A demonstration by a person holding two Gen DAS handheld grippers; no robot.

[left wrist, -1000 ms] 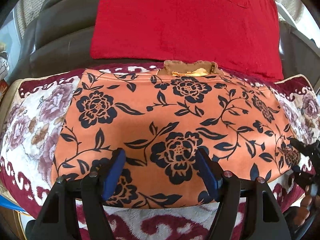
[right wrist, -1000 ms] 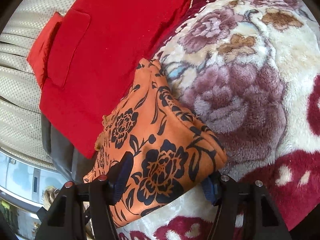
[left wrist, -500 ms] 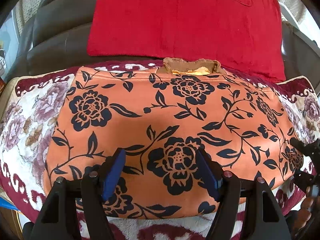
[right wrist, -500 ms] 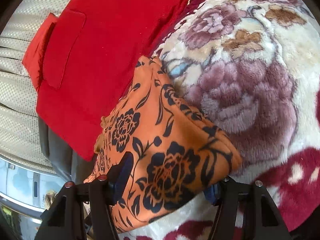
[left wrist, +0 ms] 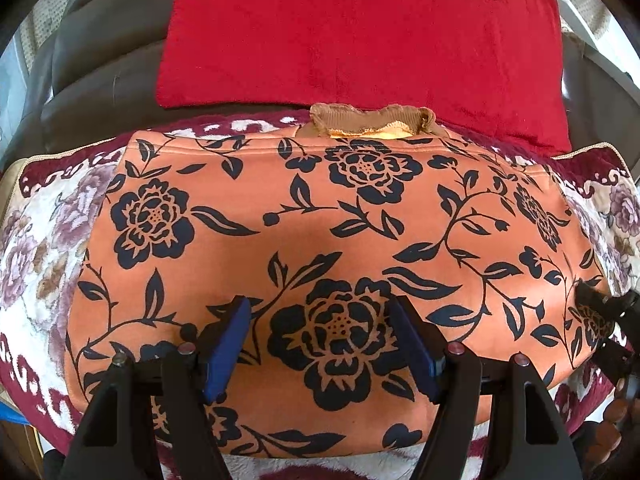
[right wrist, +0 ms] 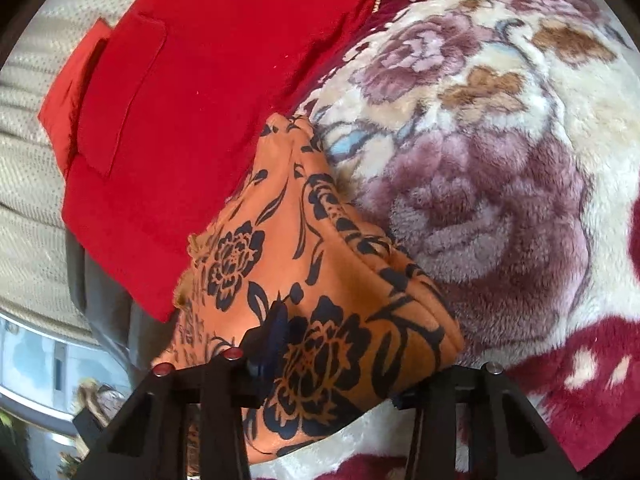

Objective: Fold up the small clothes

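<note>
Left wrist view faces the orange garment [left wrist: 320,220] head-on, close; right views it sidelong, closer.

A home living room, seen from a sofa seat.
A plush floral blanket [right wrist: 500,128] in cream, mauve and maroon covers the seat, a red cushion [left wrist: 360,36] leans against dark leather upholstery [left wrist: 92,68], and a cream knitted throw [right wrist: 28,168] drapes behind.
</note>
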